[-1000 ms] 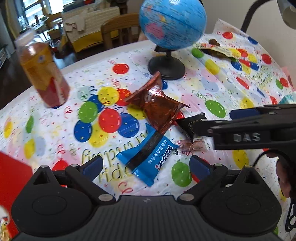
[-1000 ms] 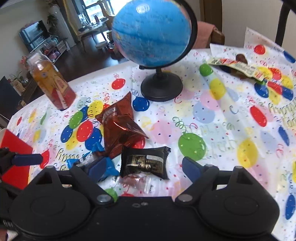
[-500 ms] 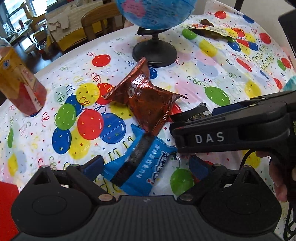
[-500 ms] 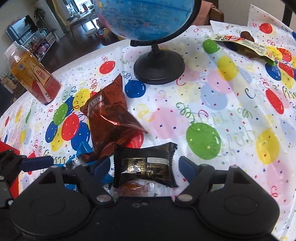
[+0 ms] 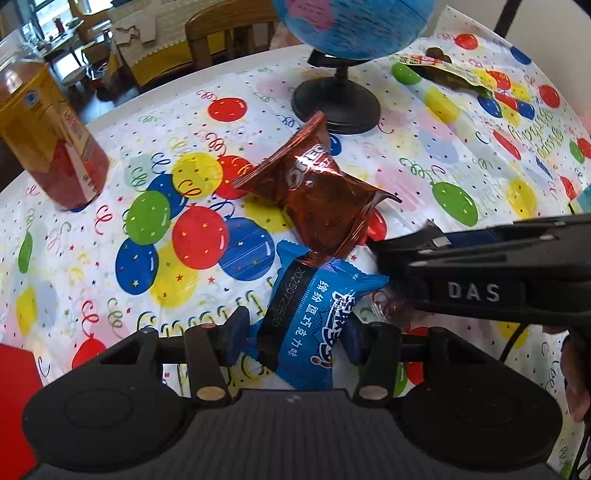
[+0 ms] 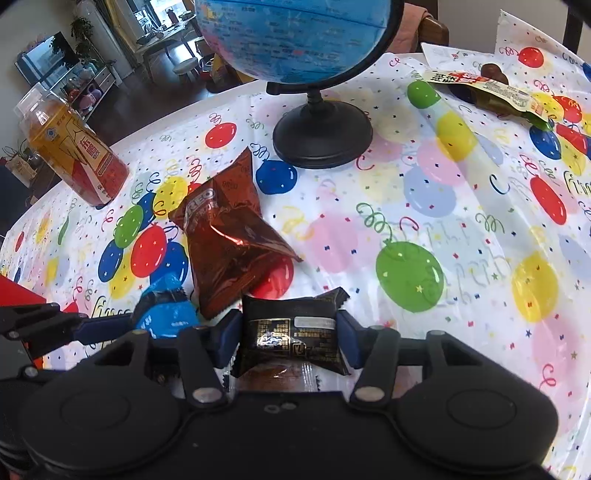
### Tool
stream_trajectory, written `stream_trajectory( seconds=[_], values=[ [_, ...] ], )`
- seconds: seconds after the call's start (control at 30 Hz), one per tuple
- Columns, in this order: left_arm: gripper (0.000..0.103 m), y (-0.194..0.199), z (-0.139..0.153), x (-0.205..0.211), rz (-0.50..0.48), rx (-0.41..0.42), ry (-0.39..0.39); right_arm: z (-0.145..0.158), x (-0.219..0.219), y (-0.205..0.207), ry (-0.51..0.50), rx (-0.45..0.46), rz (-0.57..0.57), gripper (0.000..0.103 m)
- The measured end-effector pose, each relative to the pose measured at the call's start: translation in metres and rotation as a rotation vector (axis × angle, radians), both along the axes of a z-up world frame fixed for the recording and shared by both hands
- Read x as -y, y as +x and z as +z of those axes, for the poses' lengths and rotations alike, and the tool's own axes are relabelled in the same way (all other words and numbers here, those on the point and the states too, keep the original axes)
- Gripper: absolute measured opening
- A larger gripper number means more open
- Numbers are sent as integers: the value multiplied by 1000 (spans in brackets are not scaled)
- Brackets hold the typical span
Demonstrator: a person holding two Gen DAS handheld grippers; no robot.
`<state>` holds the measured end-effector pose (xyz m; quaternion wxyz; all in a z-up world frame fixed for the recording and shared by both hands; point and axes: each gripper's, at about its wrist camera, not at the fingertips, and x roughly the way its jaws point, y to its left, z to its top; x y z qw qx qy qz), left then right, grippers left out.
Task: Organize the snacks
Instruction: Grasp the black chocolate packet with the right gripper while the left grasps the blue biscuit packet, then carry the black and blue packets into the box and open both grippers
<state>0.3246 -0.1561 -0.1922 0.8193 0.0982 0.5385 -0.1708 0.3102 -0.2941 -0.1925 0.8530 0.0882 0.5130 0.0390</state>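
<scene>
Left wrist view: left gripper (image 5: 293,334) has closed in since half a second ago, jaws now narrowed onto the blue chocolate snack packet (image 5: 314,314), blue pads touching both its sides; earlier the jaws stood wide with the packet lying loose between them. Packet's far end is still tucked under the brown Oreo bag (image 5: 314,199) on the worktop (image 5: 424,155). Right wrist view: right gripper (image 6: 291,339) has done the same, jaws drawn in from wide to pinching the black snack packet (image 6: 291,334) at both ends; a clear-wrapped candy (image 6: 280,374) lies just below it, near the gripper body. Both packets look still down on the balloon tablecloth, not lifted, though hard to be sure. Meaning: both grasps look set, so the pick step is likely done and lifting comes next. Risk: blue packet may drag the Oreo bag along. Globe (image 6: 295,33), orange drink bottle (image 6: 70,147) and another snack bag (image 6: 491,92) at the far right stay put
</scene>
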Motion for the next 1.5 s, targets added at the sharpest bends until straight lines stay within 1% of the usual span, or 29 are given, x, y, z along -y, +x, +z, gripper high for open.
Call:
stream_trajectory(
  seconds=[0.1, 0.27, 0.6, 0.67, 0.77, 0.93, 1.07, 1.27, 1.5],
  values=[
    [47, -3, 4, -5, 26, -2, -12, 4, 2, -7, 16, 12, -10, 51],
    [47, -14, 20, -13, 57, 0, -36, 20, 1, -24, 36, 38, -6, 51],
    [47, -46, 58, -38, 136, 0, -63, 63, -12, -69, 49, 100, 37, 51],
    [47, -53, 67, -44, 156, -10, -64, 73, -16, -79, 50, 114, 50, 51],
    [47, -66, 81, -55, 181, -15, -83, 88, -24, -94, 49, 138, 77, 51],
    [47, -87, 103, -72, 216, -9, -95, 113, -41, -118, 50, 178, 121, 51],
    [47, -103, 119, -91, 241, 1, -122, 127, -58, -135, 50, 200, 147, 51],
    [47, -131, 139, -125, 271, 25, -146, 142, -88, -156, 54, 223, 194, 51],
    [47, -160, 152, -172, 322, 54, -150, 153, -134, -176, 53, 238, 255, 51]
  ],
)
